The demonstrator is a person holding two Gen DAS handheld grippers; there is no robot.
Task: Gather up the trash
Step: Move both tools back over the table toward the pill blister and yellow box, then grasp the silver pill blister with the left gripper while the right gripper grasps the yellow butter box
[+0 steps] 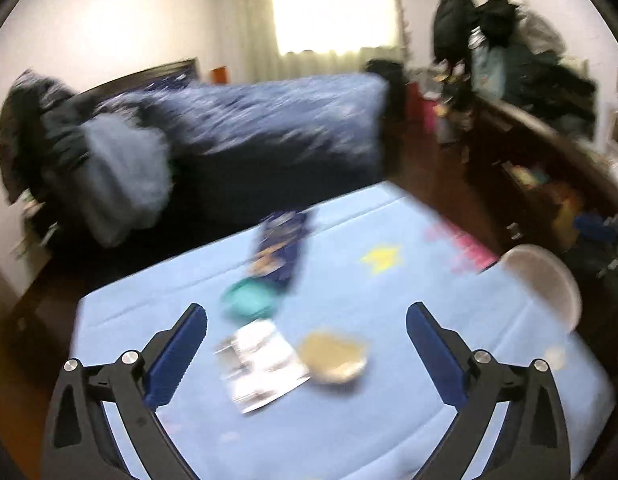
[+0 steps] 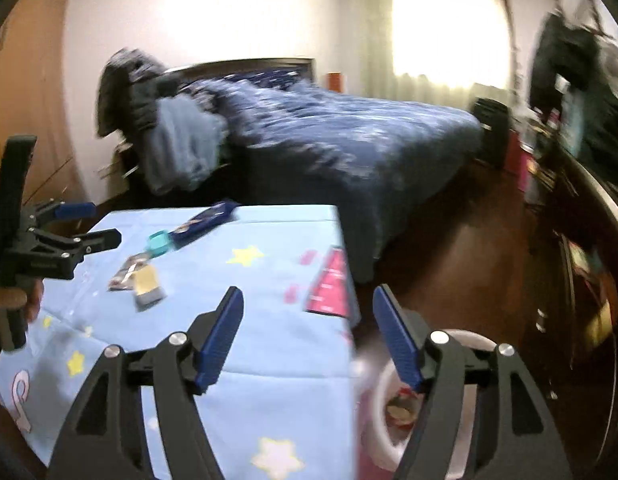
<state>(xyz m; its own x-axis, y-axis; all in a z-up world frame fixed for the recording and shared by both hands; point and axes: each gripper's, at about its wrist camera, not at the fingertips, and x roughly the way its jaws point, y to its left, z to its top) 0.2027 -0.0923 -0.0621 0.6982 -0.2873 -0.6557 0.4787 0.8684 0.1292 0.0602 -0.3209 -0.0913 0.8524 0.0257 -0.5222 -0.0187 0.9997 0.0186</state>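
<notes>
Blue star-print tablecloth (image 2: 269,344) covers the table; a white bin (image 2: 383,412) stands on the floor just beside its edge, with crumpled scraps blurred inside. On the cloth lie a dark blue wrapper (image 1: 281,246), teal lid (image 1: 247,300), silver packet (image 1: 265,364) and tan wrapper (image 1: 335,356), close together. My left claw (image 1: 307,320) hangs spread above the packet and tan wrapper, gripping nothing; my right claw (image 2: 309,312) gapes empty above the table edge and bin.

light blue tablecloth (image 1: 389,420) with yellow stars and pink marks. on it: dark navy wrapper (image 1: 281,246), teal lid (image 1: 247,300), silver-white printed packet (image 1: 261,364), tan piece (image 1: 335,356). beside the cloth's edge, white bin (image 2: 383,408) with pink side. gripper pads (image 2: 221,338) blue, arms black.
</notes>
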